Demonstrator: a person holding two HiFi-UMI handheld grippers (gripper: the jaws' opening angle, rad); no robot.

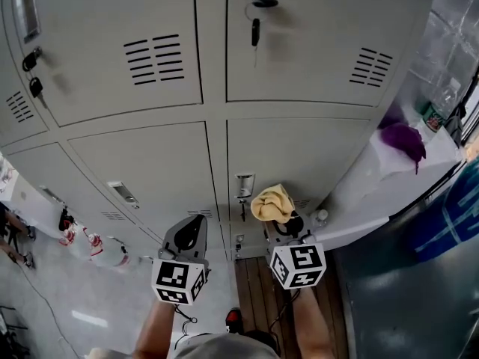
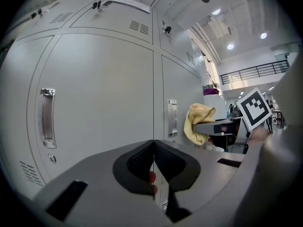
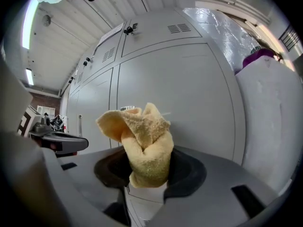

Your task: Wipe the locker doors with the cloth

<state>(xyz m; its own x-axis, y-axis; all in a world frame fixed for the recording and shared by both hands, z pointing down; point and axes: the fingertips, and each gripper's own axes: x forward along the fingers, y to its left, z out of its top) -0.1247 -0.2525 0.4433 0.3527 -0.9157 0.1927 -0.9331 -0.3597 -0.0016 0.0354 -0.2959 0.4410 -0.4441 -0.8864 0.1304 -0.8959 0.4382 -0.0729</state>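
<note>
**Right gripper, cloth in hand.** I am clamping the jaws of my right gripper [image 3: 147, 174] on the lower end of a bunched yellow terry cloth [image 3: 141, 135], and its free folds are standing up above the jaws. I am holding my left gripper [image 2: 153, 161] beside it, jaws pressed together on nothing. In the head view the cloth is sitting just in front of a lower grey locker door [image 1: 299, 152], near its recessed handle [image 1: 244, 185]; whether it is touching the metal I cannot tell. Judgement: the cloth is looking light, soft and limp, so gripping its gathered base is leaving a loose pad free for wiping the smooth, stiff door.
</note>
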